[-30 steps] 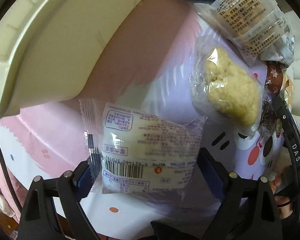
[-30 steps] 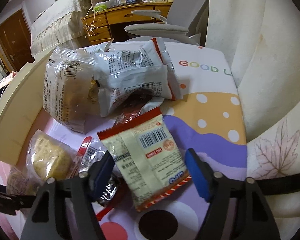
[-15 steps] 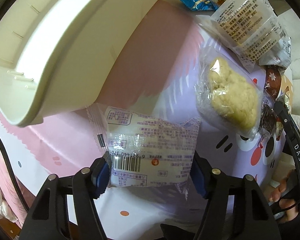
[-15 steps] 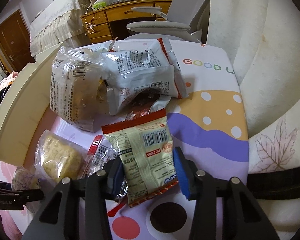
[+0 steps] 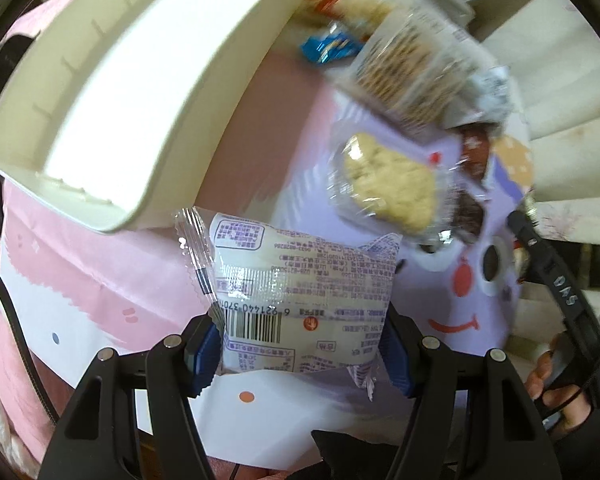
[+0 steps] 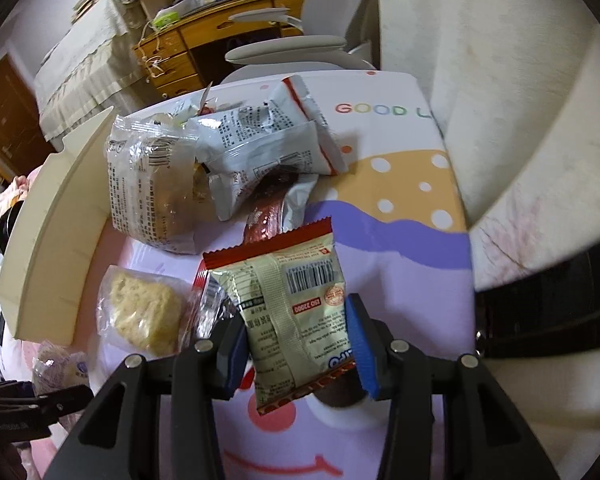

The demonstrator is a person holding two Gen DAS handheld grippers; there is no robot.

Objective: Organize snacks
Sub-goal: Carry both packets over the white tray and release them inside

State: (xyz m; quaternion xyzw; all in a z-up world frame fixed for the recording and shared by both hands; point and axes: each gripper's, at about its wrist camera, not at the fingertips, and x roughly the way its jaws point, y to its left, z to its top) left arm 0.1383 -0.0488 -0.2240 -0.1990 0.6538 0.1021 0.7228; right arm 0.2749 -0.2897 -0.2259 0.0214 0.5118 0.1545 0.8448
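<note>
**Two snack packets clamped, one per gripper**

At far left a cream tray (image 5: 112, 92) is seen, its near corner just above a white packet (image 5: 300, 300). That packet, printed with a barcode, is pinched between the blue pads (image 5: 202, 354) of the left gripper (image 5: 300, 354), which is closed on it above the patterned cloth (image 5: 100, 280). Further right, a clear bag of pale cake (image 5: 388, 184) lies on the cloth, with a blurred heap of wrappers (image 5: 416, 76) beyond it.

In the right wrist view, the tray (image 6: 48, 248) is again at the left and the cake (image 6: 144, 312) near it. A red-edged packet (image 6: 292, 316) is held in the narrowed right gripper (image 6: 294, 354), lifted in front of the heap (image 6: 228, 168). A cream sofa cushion (image 6: 500, 100) is seen at far right.
</note>
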